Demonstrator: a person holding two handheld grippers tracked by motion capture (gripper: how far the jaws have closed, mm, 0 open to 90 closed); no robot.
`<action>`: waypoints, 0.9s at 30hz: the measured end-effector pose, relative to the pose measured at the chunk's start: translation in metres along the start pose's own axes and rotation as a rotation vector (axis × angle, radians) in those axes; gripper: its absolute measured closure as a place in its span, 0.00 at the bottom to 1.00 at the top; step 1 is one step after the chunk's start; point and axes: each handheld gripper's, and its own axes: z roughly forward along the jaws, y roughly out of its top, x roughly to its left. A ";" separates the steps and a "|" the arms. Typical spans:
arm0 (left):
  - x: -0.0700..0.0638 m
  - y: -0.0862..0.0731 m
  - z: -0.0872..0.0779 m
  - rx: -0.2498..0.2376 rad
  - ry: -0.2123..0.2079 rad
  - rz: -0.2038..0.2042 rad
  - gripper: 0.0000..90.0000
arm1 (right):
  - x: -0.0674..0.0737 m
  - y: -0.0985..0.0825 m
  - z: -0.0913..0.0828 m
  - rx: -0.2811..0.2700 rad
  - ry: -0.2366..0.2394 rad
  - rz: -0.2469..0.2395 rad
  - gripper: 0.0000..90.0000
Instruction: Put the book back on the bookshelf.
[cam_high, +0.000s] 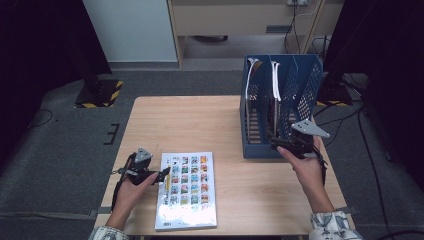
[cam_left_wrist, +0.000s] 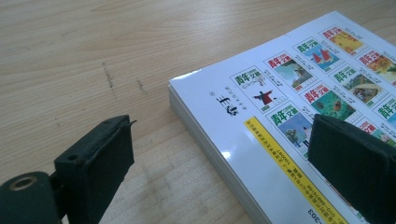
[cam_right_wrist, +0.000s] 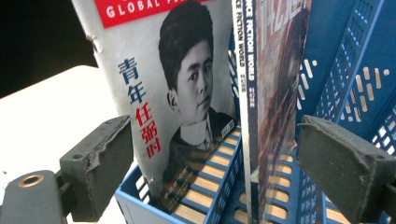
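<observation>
left gripper (cam_high: 166, 174) at the book (cam_high: 187, 191), right gripper (cam_high: 280, 144) at the rack (cam_high: 260, 135).
both your grippers stand wide, empty: book flat by the table's (cam_high: 165, 120) near edge, spine offered for pickup; rack at right edge keeps its magazines (cam_right_wrist: 261, 116) upright.

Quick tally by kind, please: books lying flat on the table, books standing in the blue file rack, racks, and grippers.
Books flat on the table: 1, the magazine by the left gripper
Books standing in the rack: 2, the portrait-cover book and the science fiction book
Blue file rack: 1
Grippers: 2, counting the right gripper
Total: 6
</observation>
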 end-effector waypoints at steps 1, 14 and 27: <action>0.000 0.000 0.000 -0.001 -0.002 -0.001 0.07 | 0.000 -0.001 -0.001 0.002 0.005 0.005 0.12; -0.002 0.001 0.000 -0.004 -0.009 0.002 0.07 | -0.001 -0.011 -0.010 0.007 0.040 0.016 0.09; -0.003 0.001 0.000 -0.001 -0.010 0.014 0.07 | 0.009 -0.017 -0.021 0.003 0.032 -0.017 0.11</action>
